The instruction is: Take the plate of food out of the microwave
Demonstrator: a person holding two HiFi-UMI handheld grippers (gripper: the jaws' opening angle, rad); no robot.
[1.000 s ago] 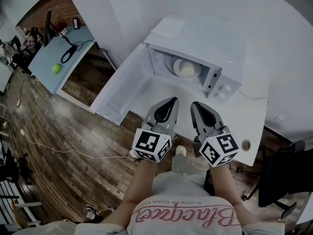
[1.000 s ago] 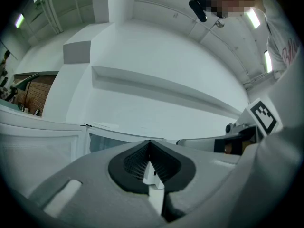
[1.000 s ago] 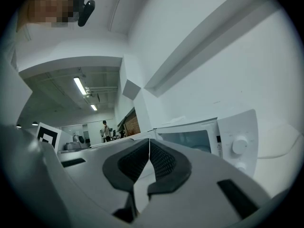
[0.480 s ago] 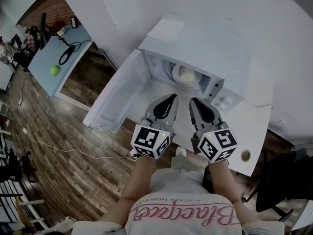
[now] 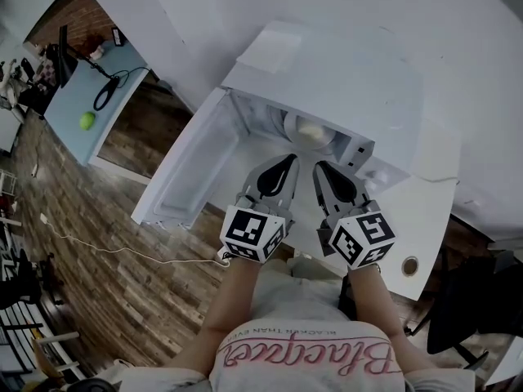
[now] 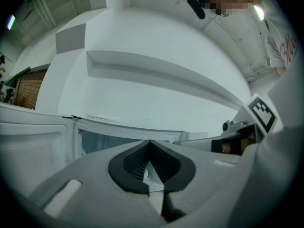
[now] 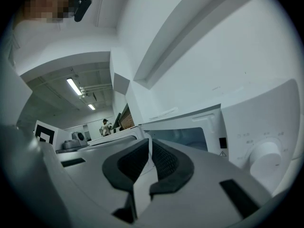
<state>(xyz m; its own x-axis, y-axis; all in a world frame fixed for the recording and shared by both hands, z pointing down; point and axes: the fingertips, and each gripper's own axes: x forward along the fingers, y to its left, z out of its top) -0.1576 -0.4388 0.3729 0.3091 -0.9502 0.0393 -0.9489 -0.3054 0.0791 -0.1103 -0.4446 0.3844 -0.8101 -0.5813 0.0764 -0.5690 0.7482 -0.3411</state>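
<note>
**Both grippers at the oven mouth, fingers closed and empty, plate untouched**

Setup: the microwave (image 5: 343,72) stands on a white worktop (image 5: 409,211). Its door (image 5: 192,166) is swung fully out to the left in the head view, so the cavity is open and reachable from the front. The plate of food (image 5: 310,131) sits inside, toward the back of the cavity, with a pale mound on it. Only part of it shows under the oven's top edge.

Placement: the left gripper (image 5: 286,160) and right gripper (image 5: 319,167) are side by side and pointing level into the opening. Each lines up roughly with one side of the plate. I read this as preparation for a two-sided lift, one gripper per rim edge, which would keep the food level on the way out. The right gripper view shows the control dial (image 7: 263,158) just to its right, so that gripper is near the cavity's right-hand edge.

Fingers:
- Left: the fingers (image 6: 135,163) meet at the tips with nothing between the pads.
- Right: the fingers (image 7: 166,160) also meet at the tips and are empty.
- Neither gripper touches the plate, the door or the oven walls.

Judgement: this is the approach step, with the grasp not begun. Both pairs of fingers would have to part before they can take the rim.
</note>
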